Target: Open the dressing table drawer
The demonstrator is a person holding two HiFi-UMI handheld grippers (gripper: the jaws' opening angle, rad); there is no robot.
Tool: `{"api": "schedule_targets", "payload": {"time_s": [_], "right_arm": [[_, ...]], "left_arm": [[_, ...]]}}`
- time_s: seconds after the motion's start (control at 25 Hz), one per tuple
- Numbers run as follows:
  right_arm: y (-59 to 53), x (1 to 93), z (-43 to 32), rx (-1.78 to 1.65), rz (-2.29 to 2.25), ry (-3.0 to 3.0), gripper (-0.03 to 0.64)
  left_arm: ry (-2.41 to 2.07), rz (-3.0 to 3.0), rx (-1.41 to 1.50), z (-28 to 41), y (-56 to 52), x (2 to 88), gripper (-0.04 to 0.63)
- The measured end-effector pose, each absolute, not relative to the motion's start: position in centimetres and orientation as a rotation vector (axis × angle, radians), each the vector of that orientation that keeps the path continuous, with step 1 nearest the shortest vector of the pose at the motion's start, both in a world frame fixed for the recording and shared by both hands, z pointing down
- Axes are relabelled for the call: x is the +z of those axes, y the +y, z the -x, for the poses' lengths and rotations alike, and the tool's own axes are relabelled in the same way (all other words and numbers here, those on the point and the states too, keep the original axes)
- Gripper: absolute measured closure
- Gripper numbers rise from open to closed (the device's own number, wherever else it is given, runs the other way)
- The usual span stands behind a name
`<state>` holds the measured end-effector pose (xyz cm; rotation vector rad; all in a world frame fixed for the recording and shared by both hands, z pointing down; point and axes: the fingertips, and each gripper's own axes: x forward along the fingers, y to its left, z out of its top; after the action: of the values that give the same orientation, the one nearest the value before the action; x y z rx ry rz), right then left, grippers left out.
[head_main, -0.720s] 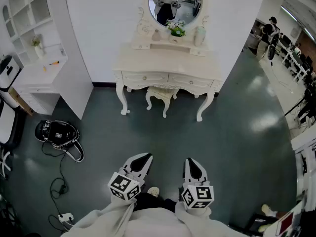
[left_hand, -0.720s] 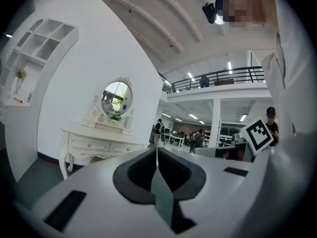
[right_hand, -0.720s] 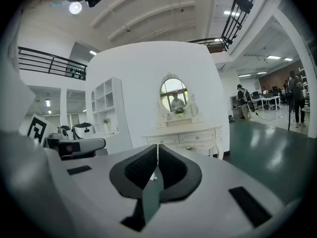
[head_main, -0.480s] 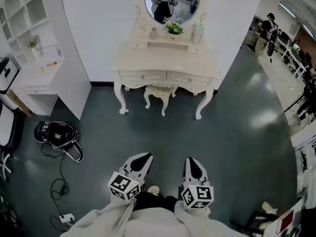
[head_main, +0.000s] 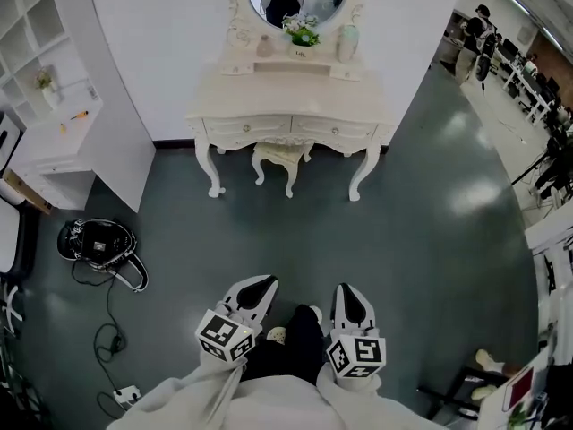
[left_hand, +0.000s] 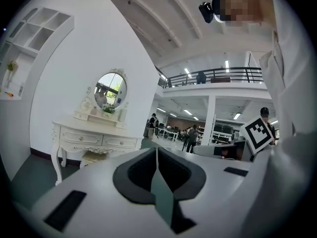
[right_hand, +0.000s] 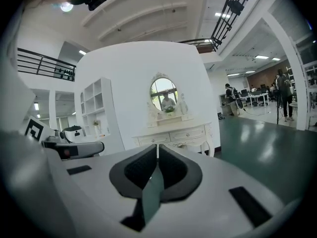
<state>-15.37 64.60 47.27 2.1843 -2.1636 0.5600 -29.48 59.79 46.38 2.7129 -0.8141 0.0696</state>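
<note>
Task barely begun: dressing table (head_main: 286,97) at 12 o'clock, well apart, its drawers (head_main: 243,126) unopened; left gripper (head_main: 258,287) and right gripper (head_main: 347,296), at 6 o'clock, clenched on nothing; approach, grasp and pull remain

Left gripper (head_main: 258,289) and right gripper (head_main: 346,296) held side by side.
Both point forward, slightly down, jaws together, nothing between.

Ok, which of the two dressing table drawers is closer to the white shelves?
The left drawer in the head view: it sits on the side toward the white shelves, while the right drawer is on the far side.
</note>
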Motion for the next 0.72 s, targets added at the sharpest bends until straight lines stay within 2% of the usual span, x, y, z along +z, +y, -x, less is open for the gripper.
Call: {"api": "schedule_targets", "payload": {"time_s": [0.24,0.72], "right_arm": [[62.9,48.6,13.9,0.602,-2.181,-2.156,0.578],[52.7,48.2,10.0,0.605,-2.091,-2.231,0.578]], "left_arm": [[-0.803,-2.703,0.078,27.9,58.1,47.2,0.569],[-0.887,-2.675,0.052,24.0,48.6,46.6,0.569]]}}
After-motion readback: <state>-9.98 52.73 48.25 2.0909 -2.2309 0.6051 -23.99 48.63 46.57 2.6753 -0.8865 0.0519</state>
